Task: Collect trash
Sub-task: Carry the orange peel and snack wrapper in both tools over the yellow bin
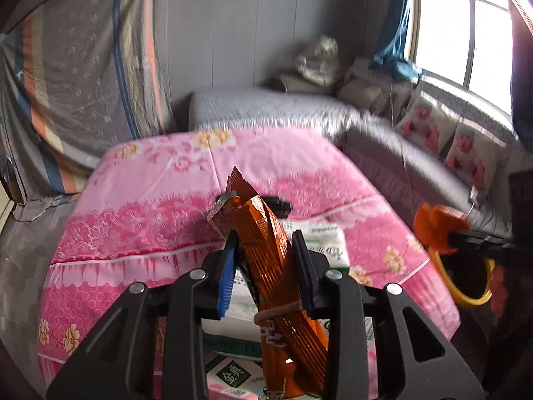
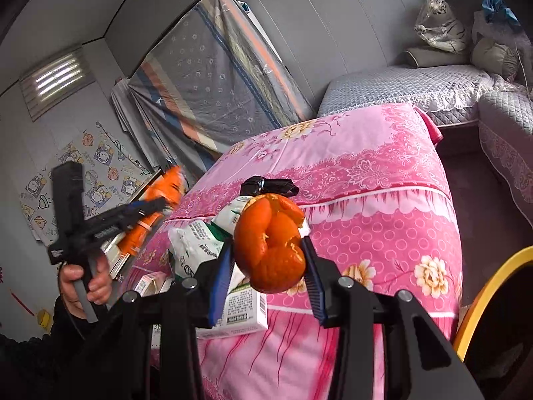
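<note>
My left gripper (image 1: 265,236) is shut on an orange foil snack wrapper (image 1: 266,250) tied with a rubber band, held above the pink floral table cover (image 1: 160,206). It also shows in the right wrist view (image 2: 156,203) at the left, blurred, with the wrapper (image 2: 163,190). My right gripper (image 2: 269,243) is shut on an orange peel (image 2: 271,243), held over the table's near edge. The peel shows in the left wrist view (image 1: 436,226) at the right. White and green paper packs (image 2: 196,246) and a carton (image 2: 243,306) lie on the table below.
A yellow-rimmed bin (image 2: 489,286) stands at the lower right, also in the left wrist view (image 1: 466,293). A black object (image 2: 269,185) lies on the table. A grey sofa (image 1: 383,140) with cushions runs behind and right. A draped sheet (image 1: 83,76) hangs left.
</note>
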Demonstrator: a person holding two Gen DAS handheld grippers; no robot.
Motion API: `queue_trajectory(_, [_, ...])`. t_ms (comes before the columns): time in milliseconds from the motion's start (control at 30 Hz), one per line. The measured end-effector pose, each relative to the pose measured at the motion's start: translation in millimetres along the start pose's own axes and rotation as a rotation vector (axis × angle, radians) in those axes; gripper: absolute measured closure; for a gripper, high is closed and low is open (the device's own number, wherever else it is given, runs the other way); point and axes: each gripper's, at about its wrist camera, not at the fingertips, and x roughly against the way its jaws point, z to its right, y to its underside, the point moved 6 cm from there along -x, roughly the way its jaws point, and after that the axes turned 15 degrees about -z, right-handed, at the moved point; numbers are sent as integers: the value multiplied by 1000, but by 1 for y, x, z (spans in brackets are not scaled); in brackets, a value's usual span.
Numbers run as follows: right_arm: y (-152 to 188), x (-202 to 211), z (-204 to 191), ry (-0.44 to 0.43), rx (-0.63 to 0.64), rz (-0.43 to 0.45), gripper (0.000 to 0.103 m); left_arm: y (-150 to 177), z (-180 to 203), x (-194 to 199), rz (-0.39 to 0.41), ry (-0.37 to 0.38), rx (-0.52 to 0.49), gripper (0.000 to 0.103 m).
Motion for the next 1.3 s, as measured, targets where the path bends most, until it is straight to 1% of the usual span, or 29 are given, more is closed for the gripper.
queue_trajectory(67, [7, 0, 1, -2, -13, -6, 65, 4, -4, 23, 64, 3, 21, 73])
queue_trajectory(167, [19, 1, 6, 2, -37, -13, 65, 15, -8, 45, 114, -13, 33, 73])
queue_trajectory(367, [35, 7, 20, 14, -89, -9, 65, 34, 2, 62, 129, -3, 19, 72])
queue_trajectory(533, [38, 22, 33, 50, -122, 22, 65, 35, 19, 60, 118, 49, -8, 72])
queue_trajectory(600, [39, 31, 38, 74, -129, 41, 65, 33, 30, 56, 115, 67, -31, 72])
queue_trajectory(733, [41, 51, 55, 106, -161, 83, 65, 26, 60, 44, 99, 127, -84, 72])
queue_trajectory(933, [49, 83, 97, 182, -241, 144, 65, 17, 114, 19, 55, 196, -182, 72])
queue_trajectory(1100, [67, 106, 136, 244, -331, 181, 65, 10, 162, -2, 17, 253, -264, 72])
queue_trajectory(1233, [83, 117, 166, 284, -398, 188, 65, 5, 201, -18, -26, 311, -329, 72])
queue_trajectory(1300, [94, 121, 179, 305, -428, 185, 65, 4, 223, -28, -44, 328, -363, 72])
